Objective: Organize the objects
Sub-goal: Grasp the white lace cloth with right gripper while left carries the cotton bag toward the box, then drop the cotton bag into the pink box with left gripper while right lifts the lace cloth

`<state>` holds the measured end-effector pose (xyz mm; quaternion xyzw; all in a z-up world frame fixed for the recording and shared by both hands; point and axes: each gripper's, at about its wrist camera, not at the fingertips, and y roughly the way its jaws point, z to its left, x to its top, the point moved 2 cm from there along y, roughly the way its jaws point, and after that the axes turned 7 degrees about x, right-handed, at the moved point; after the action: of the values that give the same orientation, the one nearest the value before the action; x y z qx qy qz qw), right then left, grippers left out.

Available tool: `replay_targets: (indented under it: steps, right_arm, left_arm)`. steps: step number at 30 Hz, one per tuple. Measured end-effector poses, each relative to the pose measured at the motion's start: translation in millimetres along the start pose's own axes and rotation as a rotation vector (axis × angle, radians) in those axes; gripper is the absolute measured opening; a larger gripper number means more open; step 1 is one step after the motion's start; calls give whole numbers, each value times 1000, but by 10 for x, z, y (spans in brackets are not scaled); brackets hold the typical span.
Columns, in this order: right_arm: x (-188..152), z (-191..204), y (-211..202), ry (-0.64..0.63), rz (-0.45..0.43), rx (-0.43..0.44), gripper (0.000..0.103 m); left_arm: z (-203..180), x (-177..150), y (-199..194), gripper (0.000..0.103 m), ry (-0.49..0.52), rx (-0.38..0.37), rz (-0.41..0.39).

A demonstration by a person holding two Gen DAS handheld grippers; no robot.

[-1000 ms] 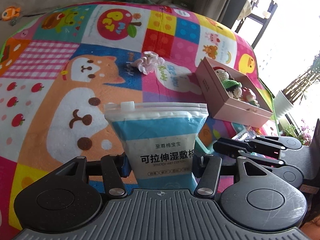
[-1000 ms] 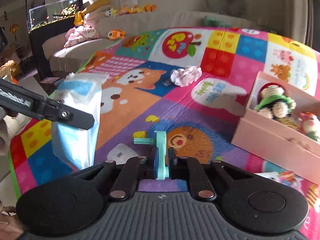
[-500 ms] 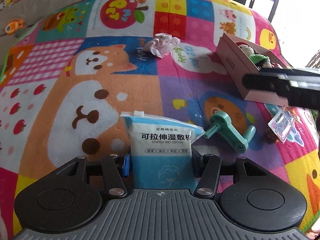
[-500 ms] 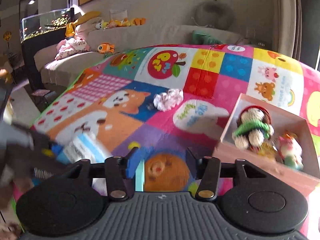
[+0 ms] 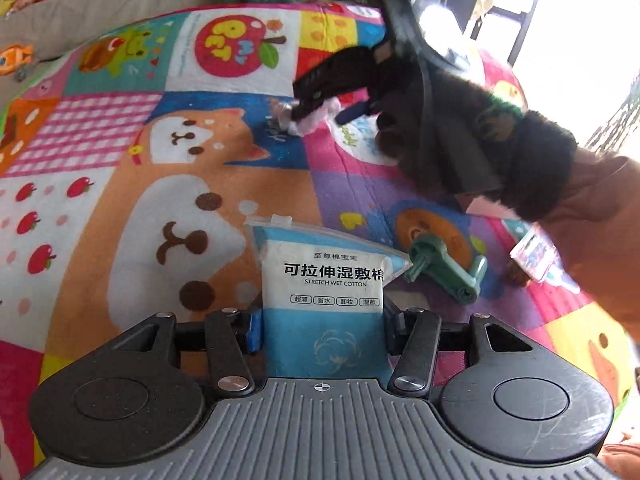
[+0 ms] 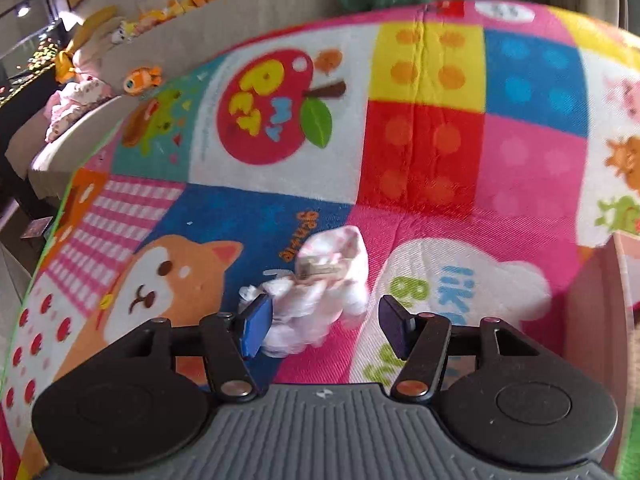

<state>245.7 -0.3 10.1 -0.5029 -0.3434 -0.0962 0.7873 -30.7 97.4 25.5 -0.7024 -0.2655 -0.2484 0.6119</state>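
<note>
- Soft and light, the blue cotton pad bag [image 5: 324,292] was held at its bottom end between the fingers of the left gripper [image 5: 322,330], standing up over the colourful mat [image 5: 120,184].
- Next, the green plastic toy [image 5: 446,266] lay on the mat just beside the bag.
- Fluffy and squashy, the pink-white cloth bundle [image 6: 320,300] lay on the mat between the wide-open fingers of the right gripper [image 6: 324,326], nearer the left one. Pinching its middle looked best.

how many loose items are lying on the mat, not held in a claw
3: pink scrunchie between the open right claw fingers, green crank toy mid-mat, small packet at right. Others may be hidden behind the arm.
</note>
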Motion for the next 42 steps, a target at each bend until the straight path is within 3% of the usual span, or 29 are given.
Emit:
replay_targets:
  steps: [2, 6, 10, 16, 22, 27, 29, 34, 38, 40, 42]
  right_arm:
    - [-7, 13, 63, -15, 17, 3, 25]
    - [-82, 111, -286, -104, -51, -12, 22]
    - [-254, 135, -1055, -128, -125, 92, 20]
    - [-1062, 40, -2423, -231, -292, 92, 20]
    - [-1981, -403, -3381, -197, -428, -73, 20]
    - [-2260, -825, -3664, -95, -503, -160, 20]
    - [-2308, -950, -3649, -67, -516, -165, 20]
    - [-2394, -1282, -3458, 26, -502, -133, 20]
    - [-2501, -1506, -3332, 85, -479, -134, 20]
    - [-2584, -1590, -3311, 97, -473, -136, 20]
    - [-2622, -1663, -3274, 104, -469, -142, 20]
  left_arm:
    - [28, 12, 3, 57, -22, -5, 4]
    - [-12, 19, 30, 57, -24, -2, 16]
    - [-148, 21, -29, 56, -4, -28, 10]
    - [-466, 121, -190, 56, 42, -105, -7]
    - [-1104, 809, -130, 56, 110, -157, -88]
    - [-1841, 1615, 394, 57, -48, -364, -51]
    - [-2181, 1870, 696, 57, -51, -394, -15]
    - [-2716, 2179, 1597, 57, -153, -363, 105]
    - [-2761, 2071, 2152, 57, -227, -246, 204]
    - [-2690, 1965, 2238, 59, -203, -194, 227]
    - [-2698, 1934, 2154, 58, -98, -104, 171]
